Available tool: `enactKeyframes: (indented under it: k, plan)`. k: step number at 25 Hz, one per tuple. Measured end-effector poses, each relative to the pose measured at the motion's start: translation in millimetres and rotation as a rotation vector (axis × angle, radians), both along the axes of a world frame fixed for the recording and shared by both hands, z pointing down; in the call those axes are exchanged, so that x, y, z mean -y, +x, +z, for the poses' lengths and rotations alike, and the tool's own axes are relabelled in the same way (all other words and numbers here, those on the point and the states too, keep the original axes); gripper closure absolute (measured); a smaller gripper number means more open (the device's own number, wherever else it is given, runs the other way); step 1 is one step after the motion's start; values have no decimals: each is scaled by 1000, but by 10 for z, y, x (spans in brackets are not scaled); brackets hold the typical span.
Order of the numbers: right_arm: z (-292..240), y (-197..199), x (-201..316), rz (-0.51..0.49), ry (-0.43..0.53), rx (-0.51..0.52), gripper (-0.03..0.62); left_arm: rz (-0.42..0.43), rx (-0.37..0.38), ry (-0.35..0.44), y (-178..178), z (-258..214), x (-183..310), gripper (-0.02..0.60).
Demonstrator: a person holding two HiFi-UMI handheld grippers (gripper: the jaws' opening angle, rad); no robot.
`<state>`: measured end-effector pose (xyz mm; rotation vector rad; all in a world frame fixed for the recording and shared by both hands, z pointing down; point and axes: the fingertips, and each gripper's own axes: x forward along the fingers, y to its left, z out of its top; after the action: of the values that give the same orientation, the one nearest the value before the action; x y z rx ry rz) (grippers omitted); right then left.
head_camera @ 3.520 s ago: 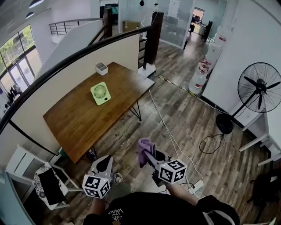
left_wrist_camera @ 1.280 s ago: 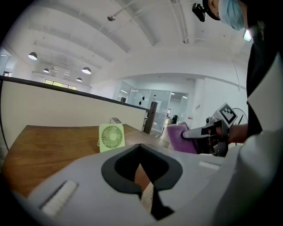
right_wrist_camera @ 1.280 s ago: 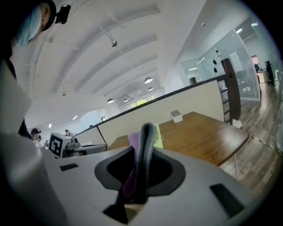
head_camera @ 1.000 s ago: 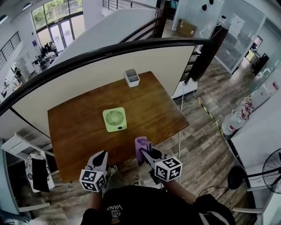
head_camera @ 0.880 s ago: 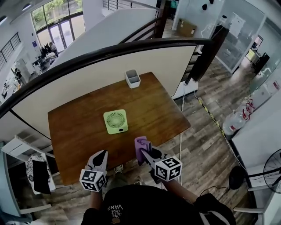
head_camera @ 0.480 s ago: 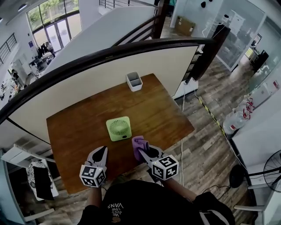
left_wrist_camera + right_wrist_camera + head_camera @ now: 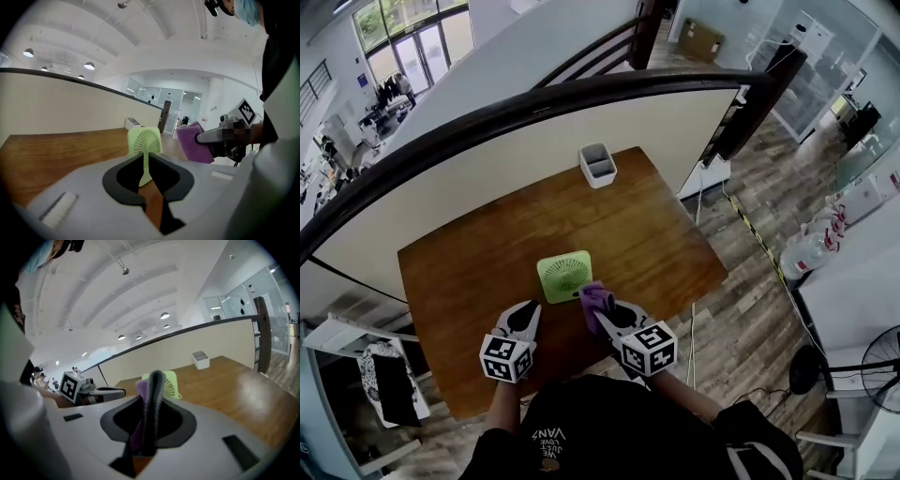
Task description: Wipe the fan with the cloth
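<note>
Your fan is pale green, cloth purple, desk brown wood grain, bin white. Left claw, right claw: grey, black-and-white square markers.

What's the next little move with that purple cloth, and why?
Probably ease the right gripper forward until its purple cloth touches the green fan: the cloth is clamped in its jaws but looks short of the fan. The left gripper is shut, empty.

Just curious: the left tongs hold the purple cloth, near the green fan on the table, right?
No: the right tongs hold the purple cloth, as the right gripper view shows, near the green fan on the table.
</note>
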<state>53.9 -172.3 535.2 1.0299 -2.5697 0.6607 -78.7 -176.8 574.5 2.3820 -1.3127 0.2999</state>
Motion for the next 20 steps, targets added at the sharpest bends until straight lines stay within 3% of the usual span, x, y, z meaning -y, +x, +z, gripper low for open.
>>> enactKeyframes:
  k: [1, 3, 4, 8, 13, 20]
  plan:
    - [24, -24, 27, -3, -2, -7, 510, 9, -4, -9, -2, 49, 35, 553]
    - [63, -65, 79, -10, -6, -23, 510, 23, -21, -34, -5, 152, 101, 450]
    - [78, -83, 104, -13, -6, -32, 510, 27, -34, -45, -6, 189, 136, 434]
    - [124, -166, 158, -27, 1, -61, 510, 32, -79, -76, -33, 331, 259, 431]
    - [137, -259, 255, -41, 31, -88, 510, 89, -99, -92, 57, 488, 400, 376]
    - [93, -481, 429, -93, 124, -118, 510, 142, -114, -121, 185, 651, 506, 377]
